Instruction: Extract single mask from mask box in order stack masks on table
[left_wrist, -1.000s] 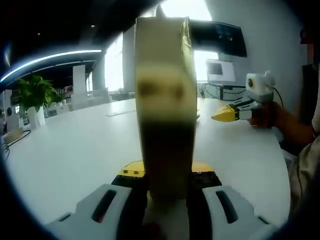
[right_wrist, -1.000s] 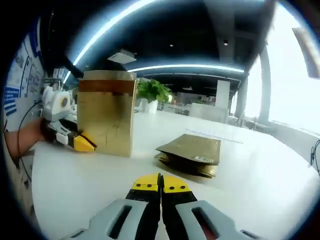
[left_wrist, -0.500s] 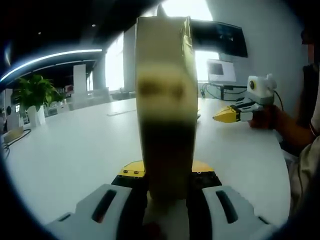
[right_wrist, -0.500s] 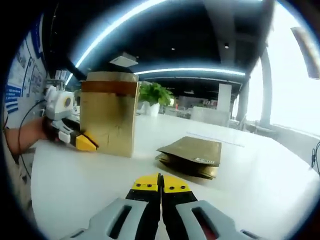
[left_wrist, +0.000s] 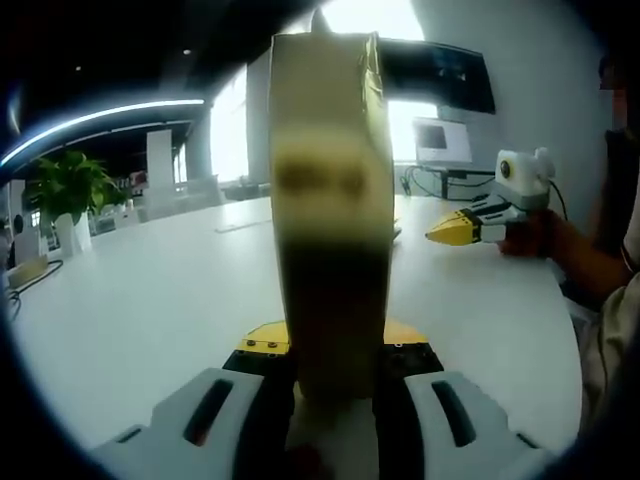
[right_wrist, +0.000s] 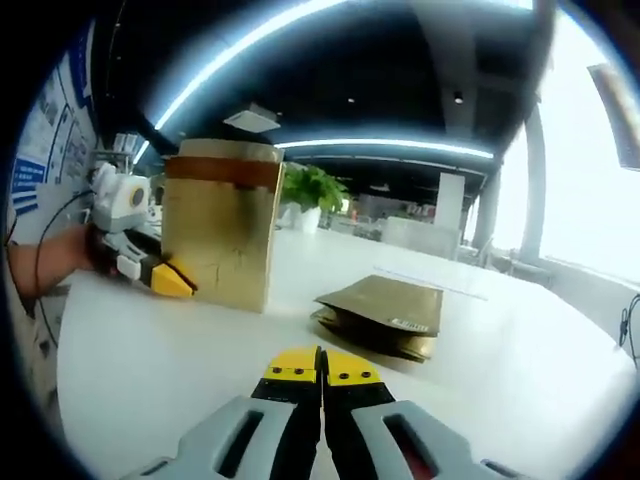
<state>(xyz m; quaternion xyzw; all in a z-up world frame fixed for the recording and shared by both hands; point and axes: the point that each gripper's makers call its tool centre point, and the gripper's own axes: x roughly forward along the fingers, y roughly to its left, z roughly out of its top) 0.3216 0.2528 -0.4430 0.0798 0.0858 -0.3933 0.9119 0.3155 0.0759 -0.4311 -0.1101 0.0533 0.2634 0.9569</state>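
A tall gold mask box (left_wrist: 330, 200) stands upright on the white table, very close in the left gripper view, and my left gripper (left_wrist: 330, 352) is shut on its lower edge. From the right gripper view the same mask box (right_wrist: 222, 235) stands at the left with the left gripper (right_wrist: 170, 280) clamped on its side. A low stack of flat gold mask packets (right_wrist: 385, 312) lies on the table ahead of my right gripper (right_wrist: 321, 366), whose jaws are shut with nothing between them. That right gripper (left_wrist: 452, 229) hovers above the table to the right of the box.
The white table (left_wrist: 150, 290) stretches wide around the box. A person's hand and arm (left_wrist: 570, 250) hold the right gripper at the table's right side. A potted plant (left_wrist: 65, 190) and a dark monitor (left_wrist: 440, 75) stand at the far edges.
The right gripper has drifted slightly, so its view has shifted a little. The box, the stack of packets and the left gripper stay where they were.
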